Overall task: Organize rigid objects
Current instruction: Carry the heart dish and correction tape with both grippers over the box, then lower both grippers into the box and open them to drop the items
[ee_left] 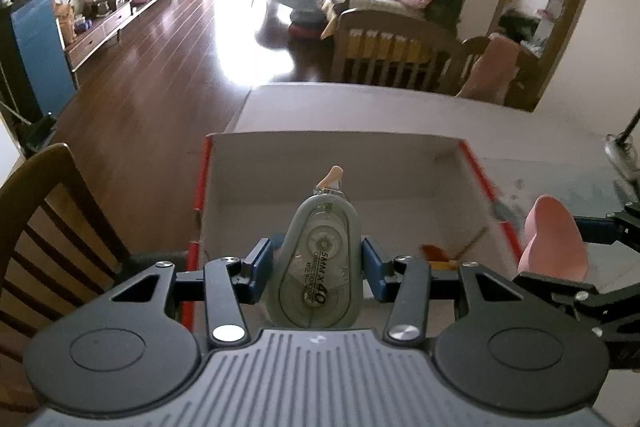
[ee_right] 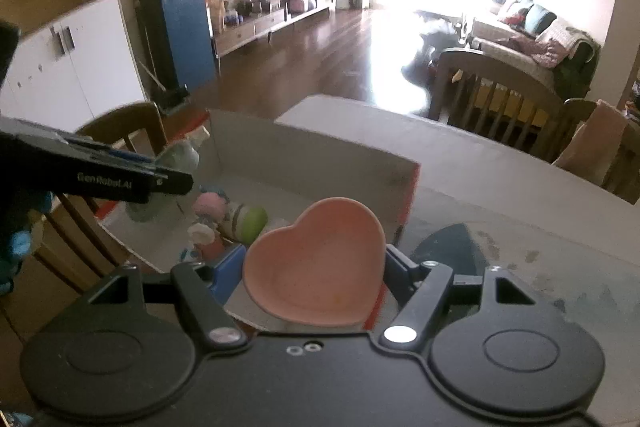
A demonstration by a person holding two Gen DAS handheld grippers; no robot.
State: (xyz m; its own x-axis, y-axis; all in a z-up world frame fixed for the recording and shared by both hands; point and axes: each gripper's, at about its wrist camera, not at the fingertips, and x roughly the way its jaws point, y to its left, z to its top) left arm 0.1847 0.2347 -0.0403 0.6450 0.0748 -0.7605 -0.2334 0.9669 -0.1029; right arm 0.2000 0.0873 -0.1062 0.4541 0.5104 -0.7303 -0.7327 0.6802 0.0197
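Observation:
My left gripper [ee_left: 317, 259] is shut on a grey correction tape dispenser [ee_left: 317, 263] with an orange tip, held above the open cardboard box [ee_left: 340, 167]. My right gripper [ee_right: 316, 267] is shut on a pink heart-shaped dish [ee_right: 316, 263], held over the box's near right corner. The dish also shows in the left wrist view [ee_left: 554, 239]. The left gripper [ee_right: 100, 175] with the tape dispenser [ee_right: 180, 155] shows at the left of the right wrist view. Small toys, one green and white [ee_right: 248, 219] and one pink [ee_right: 210, 207], lie inside the box [ee_right: 320, 151].
The box with red edges sits on a grey table [ee_left: 540, 147]. A wooden chair [ee_left: 44, 219] stands at the table's left and other chairs [ee_right: 500, 99] at its far side. An amber object [ee_left: 434, 251] lies at the box's right inside.

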